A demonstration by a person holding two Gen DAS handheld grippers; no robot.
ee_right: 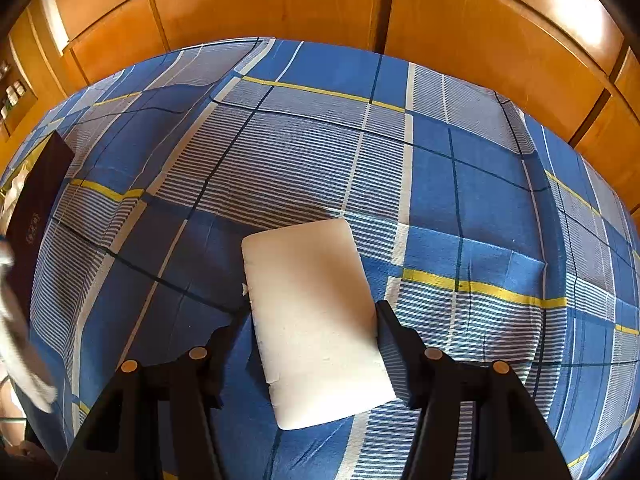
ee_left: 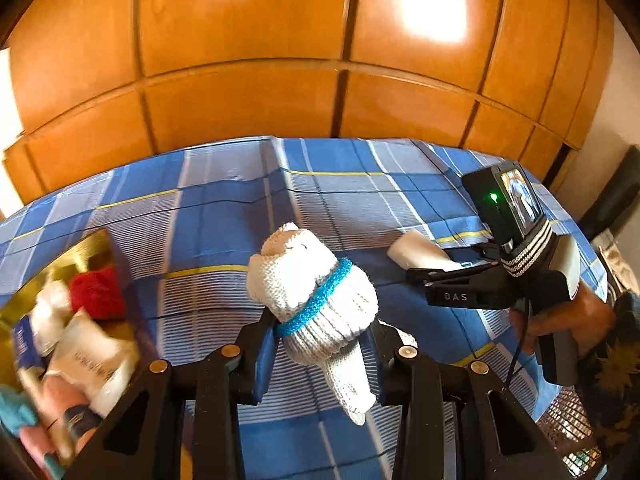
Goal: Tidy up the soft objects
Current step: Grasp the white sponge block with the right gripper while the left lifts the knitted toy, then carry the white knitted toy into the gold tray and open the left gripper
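My left gripper (ee_left: 320, 344) is shut on a rolled white knit glove (ee_left: 316, 300) with a blue band, held above the blue plaid bedspread (ee_left: 224, 220). A gold box (ee_left: 68, 264) at the left holds several soft items, among them a red one (ee_left: 98, 292). In the right wrist view, my right gripper (ee_right: 312, 344) has its fingers on both sides of a white foam block (ee_right: 312, 320) lying on the bedspread (ee_right: 480, 200); the right finger touches it, the left stands slightly off. The block (ee_left: 416, 254) and right gripper (ee_left: 460, 276) also show in the left wrist view.
A wooden wardrobe (ee_left: 320, 60) stands behind the bed. A dark box side (ee_right: 36, 208) is at the left edge of the right wrist view. A hand (ee_left: 560, 320) holds the right gripper. A mesh basket (ee_left: 568, 424) sits at the lower right.
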